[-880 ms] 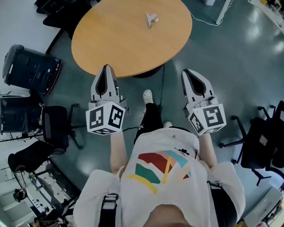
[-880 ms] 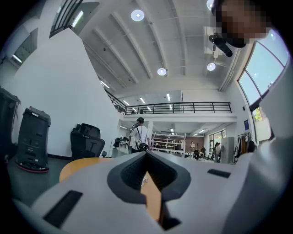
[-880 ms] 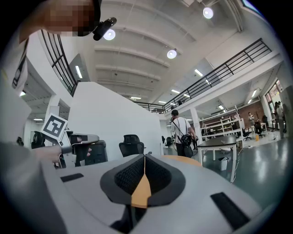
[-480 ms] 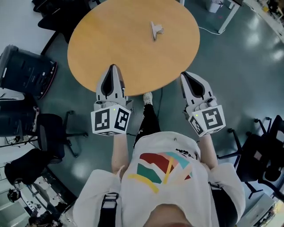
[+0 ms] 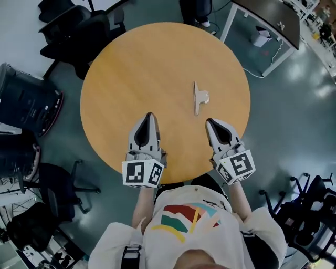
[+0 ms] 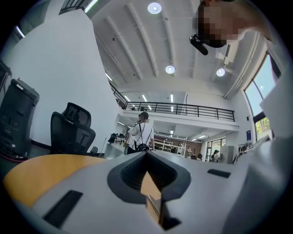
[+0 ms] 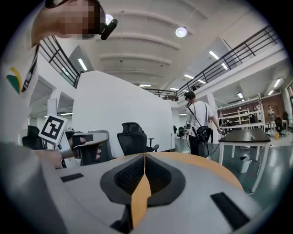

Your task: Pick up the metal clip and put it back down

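Note:
The metal clip (image 5: 198,97) lies on the round wooden table (image 5: 131,68), right of its middle, with its long bar pointing away from me. My right gripper (image 5: 209,122) hovers over the table's near edge, just short of the clip and slightly to its right, shut and empty. Further left, over the near part of the table, my left gripper (image 5: 150,115) is also shut with nothing in it. The left gripper view shows its jaws (image 6: 147,155) meeting at the tip, and the right gripper view shows the same (image 7: 144,157). Neither gripper view shows the clip.
Black office chairs (image 5: 79,26) stand beyond the table at the upper left, and a black bin (image 5: 26,100) sits to the left. A dark desk (image 5: 268,16) is at the upper right. Another chair (image 5: 310,210) is at the lower right. A person (image 7: 199,123) stands far off.
Both grippers have moved forward from beside the table's near edge to over its top. The clip now lies much closer, just ahead of the right gripper.

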Available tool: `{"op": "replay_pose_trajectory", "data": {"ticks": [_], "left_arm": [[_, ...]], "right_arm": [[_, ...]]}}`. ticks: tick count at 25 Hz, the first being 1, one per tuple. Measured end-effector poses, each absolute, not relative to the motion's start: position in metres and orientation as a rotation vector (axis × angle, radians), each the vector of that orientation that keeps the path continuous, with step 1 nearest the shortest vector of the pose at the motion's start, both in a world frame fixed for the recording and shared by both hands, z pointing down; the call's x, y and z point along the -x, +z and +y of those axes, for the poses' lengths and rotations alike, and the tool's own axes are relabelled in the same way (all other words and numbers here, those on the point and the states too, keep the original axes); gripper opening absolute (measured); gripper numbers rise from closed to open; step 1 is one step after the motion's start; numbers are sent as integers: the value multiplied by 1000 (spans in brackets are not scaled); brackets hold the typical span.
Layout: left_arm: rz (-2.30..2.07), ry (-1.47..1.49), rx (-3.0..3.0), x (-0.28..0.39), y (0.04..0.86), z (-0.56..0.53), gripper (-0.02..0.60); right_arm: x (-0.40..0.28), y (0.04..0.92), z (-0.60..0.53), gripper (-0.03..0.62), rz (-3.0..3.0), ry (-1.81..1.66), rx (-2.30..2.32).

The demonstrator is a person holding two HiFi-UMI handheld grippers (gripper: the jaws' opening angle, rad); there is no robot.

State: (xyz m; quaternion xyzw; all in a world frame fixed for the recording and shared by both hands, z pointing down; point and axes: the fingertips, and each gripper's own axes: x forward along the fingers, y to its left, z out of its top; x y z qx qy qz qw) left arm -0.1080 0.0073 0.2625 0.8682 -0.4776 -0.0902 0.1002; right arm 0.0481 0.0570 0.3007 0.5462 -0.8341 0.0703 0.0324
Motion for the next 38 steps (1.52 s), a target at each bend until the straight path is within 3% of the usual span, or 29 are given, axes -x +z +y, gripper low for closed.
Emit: {"op": "replay_pose_trajectory", "data": {"ticks": [7,14,16,18,26,38], "left_arm": [[-1424,-115,-2550,59,280,-60,43],[-1506,-57,-2495,46,302,-76,43],[-1502,-53,-2463,42,318,-83,43],[-1485,-33,-2436,35,340,-90,43],[-1411,52,-2365,2,432,-105,43],[-1470,88,-2244,4,532,-114,43]], "right_arm": [[-93,326,-25,14,-2546,385,-1694],[-102,348,-60,20,-2793,367,-1396],[-110,356,-79,253,-2770,273,-1365],[-113,373,-97,298,-2727,153,-1259],[-130,504,-113,301,-2528,106,-517],[-125,615,-119,301,-2378,51,-245]]}}
